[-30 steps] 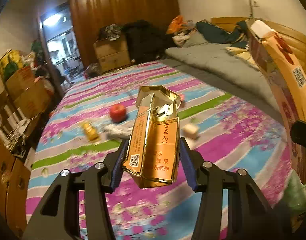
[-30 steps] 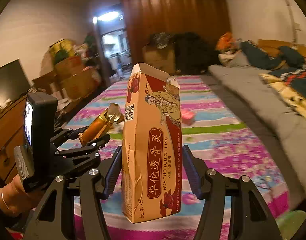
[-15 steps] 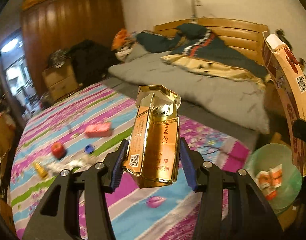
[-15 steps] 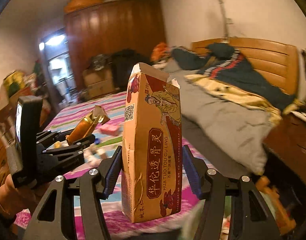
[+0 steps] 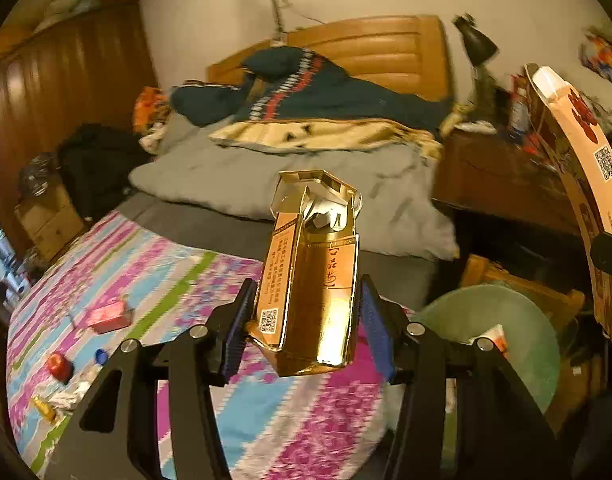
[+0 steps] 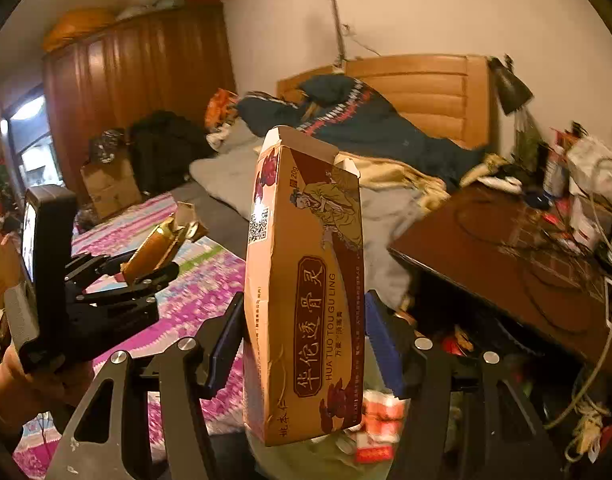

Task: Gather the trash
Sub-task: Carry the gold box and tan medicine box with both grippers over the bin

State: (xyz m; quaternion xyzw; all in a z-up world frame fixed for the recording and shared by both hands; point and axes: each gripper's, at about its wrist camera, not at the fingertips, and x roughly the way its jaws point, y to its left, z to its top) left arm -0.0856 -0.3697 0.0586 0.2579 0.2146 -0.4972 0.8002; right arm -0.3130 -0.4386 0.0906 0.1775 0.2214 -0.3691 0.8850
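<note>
My left gripper [image 5: 304, 322] is shut on an open gold cigarette pack [image 5: 311, 280], held upright above the bed's edge. My right gripper [image 6: 302, 340] is shut on a tall orange-brown ointment carton [image 6: 306, 292]; that carton also shows at the right edge of the left wrist view [image 5: 581, 168]. A green trash bin [image 5: 501, 332] with red-and-white wrappers in it stands on the floor below and to the right of the left gripper; in the right wrist view it [image 6: 306, 460] lies under the carton. The left gripper with its pack shows in the right wrist view [image 6: 158, 248].
On the striped bedspread [image 5: 178, 288] lie a pink pack [image 5: 108, 316], a red cap-like thing [image 5: 60, 364], a blue cap [image 5: 101, 356] and foil scraps. A grey quilt [image 5: 306, 176], a cluttered brown desk [image 6: 517, 256] and a lamp [image 6: 509, 88] are near.
Both grippers have swung right, from over the bedspread toward the bed's corner. The green bin has come closer and the desk has come into view. Both keep hold of their boxes.
</note>
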